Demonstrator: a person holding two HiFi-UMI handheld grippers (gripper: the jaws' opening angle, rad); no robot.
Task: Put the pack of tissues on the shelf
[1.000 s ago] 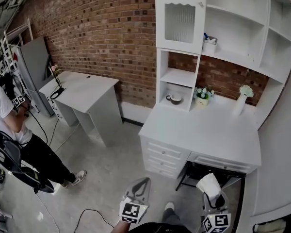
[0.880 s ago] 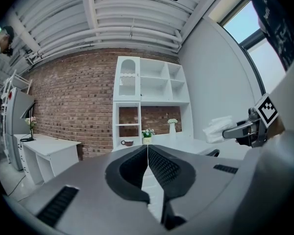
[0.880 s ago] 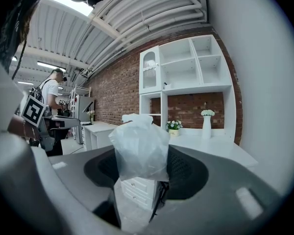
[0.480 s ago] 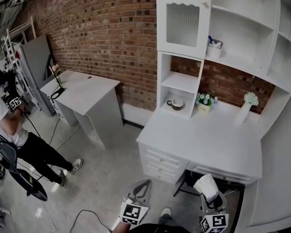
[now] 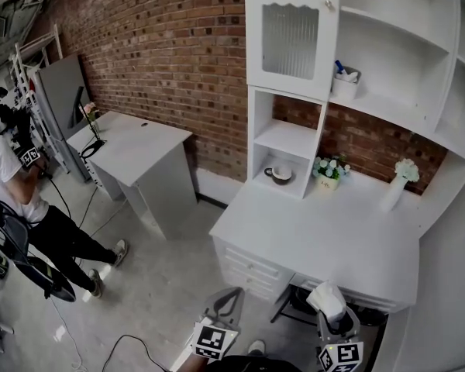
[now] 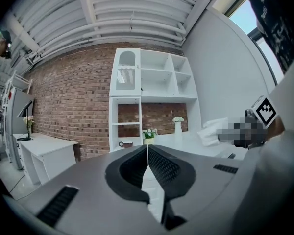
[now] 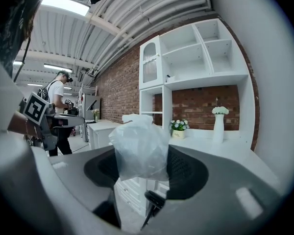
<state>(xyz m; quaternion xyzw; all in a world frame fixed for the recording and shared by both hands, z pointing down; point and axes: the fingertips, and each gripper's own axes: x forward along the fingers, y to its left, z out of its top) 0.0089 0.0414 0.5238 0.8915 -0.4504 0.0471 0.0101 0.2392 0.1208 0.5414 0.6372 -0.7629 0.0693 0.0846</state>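
The right gripper [image 7: 143, 168] clamps its jaws on the pack of tissues [image 7: 139, 148], a crinkled, clear-wrapped white bundle that sticks up past the fingertips (in the head view it shows as a white lump just beyond the marker cube). Just to its left, the left gripper [image 6: 147, 152] has its jaws brought together at the tips, with nothing between them. Both point toward the white desk [image 5: 325, 235], whose front edge lies just ahead of and below the right gripper. The desk's drawers [image 5: 250, 268] sit ahead of the left gripper.

Farther ahead, at the back of the desktop, stand a small pot of flowers [image 5: 329, 170] and, to its right, a white vase [image 5: 397, 187]. Behind these rises the white shelf unit [image 5: 288, 140], with a cup [image 5: 280, 176] in its lowest cubby, a glass-fronted door [image 5: 290, 29] above, and a small container [image 5: 345, 75] on a higher open shelf. The pack is well apart from every shelf.

Far off to the left of both grippers are a second white table [image 5: 136, 142] against the brick wall [image 5: 163, 45], and a person [image 5: 12, 184] standing.
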